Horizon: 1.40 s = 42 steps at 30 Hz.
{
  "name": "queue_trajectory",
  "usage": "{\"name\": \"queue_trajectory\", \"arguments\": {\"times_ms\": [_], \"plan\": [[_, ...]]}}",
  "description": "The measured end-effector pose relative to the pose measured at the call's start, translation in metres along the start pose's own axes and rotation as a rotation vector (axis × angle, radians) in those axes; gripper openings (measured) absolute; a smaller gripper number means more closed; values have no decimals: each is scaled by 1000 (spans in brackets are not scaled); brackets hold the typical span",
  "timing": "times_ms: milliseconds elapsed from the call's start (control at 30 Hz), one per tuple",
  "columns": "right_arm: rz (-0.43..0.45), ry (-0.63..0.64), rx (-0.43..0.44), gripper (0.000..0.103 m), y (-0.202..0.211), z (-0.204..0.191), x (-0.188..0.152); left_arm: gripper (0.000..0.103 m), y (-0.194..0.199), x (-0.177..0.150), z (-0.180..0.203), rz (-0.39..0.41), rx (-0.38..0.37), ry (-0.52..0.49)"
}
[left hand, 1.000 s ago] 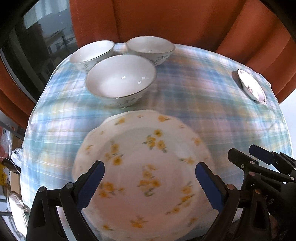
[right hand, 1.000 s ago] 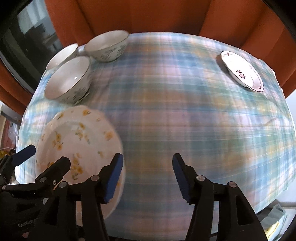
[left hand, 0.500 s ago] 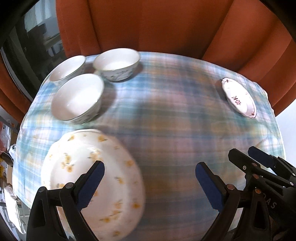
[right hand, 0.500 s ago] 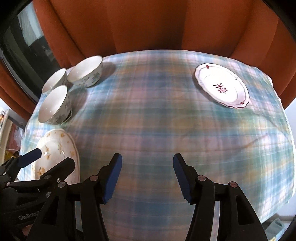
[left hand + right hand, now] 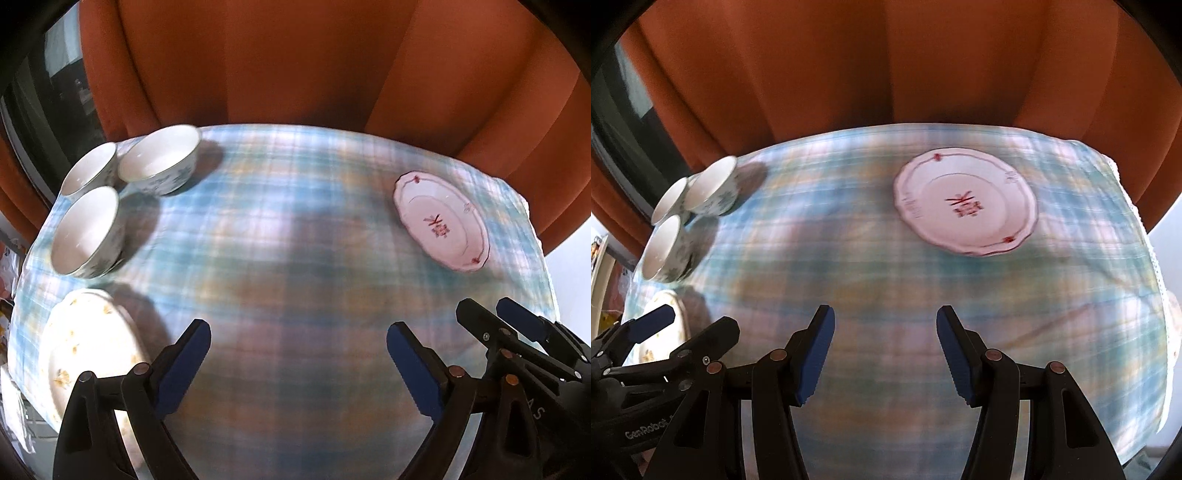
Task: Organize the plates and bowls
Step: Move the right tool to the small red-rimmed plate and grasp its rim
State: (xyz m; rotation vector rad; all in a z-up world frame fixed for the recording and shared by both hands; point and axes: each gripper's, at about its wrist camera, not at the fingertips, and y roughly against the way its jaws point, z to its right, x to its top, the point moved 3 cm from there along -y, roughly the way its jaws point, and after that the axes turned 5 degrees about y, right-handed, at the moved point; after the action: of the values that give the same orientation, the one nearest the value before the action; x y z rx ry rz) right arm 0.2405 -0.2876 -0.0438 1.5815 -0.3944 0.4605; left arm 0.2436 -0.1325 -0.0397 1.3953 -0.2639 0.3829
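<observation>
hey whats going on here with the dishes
A person holds two grippers over a table with a plaid cloth, tidying dishes. Both the left gripper and the right gripper are open and empty. Three bowls sit clustered at the far left, a yellow-flowered plate lies near them, and a red-patterned plate sits alone ahead of the right gripper.

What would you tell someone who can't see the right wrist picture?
Open, empty tongs hang over a checked tablecloth, aimed toward a white plate with red marks. Three bowls huddle at the far left, with a flowery plate and the other tongs nearer.
</observation>
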Motion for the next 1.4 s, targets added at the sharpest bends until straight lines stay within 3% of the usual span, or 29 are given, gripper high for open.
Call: {"name": "queue_trajectory", "arguments": {"times_ms": [133,400,867,1133,1267,1400], "plan": [[25,7,-25,67,-6,29,15,94,-14,16,31,11,2,0],[45,-38,-27,67,-35,82,47,91,-51,56,78,34,6,-3],[18,-114,-33,67,-97,144,82,83,-119,94,121,-9,-11,12],[-22,-146,-25,67,-132,159,90,69,-155,97,131,-66,8,-4],[-45,-166,-15,67,-144,162,89,57,-165,95,138,-91,-3,-34],[-57,-159,-22,58,-151,159,89,51,-170,93,142,-115,-28,-52]]}}
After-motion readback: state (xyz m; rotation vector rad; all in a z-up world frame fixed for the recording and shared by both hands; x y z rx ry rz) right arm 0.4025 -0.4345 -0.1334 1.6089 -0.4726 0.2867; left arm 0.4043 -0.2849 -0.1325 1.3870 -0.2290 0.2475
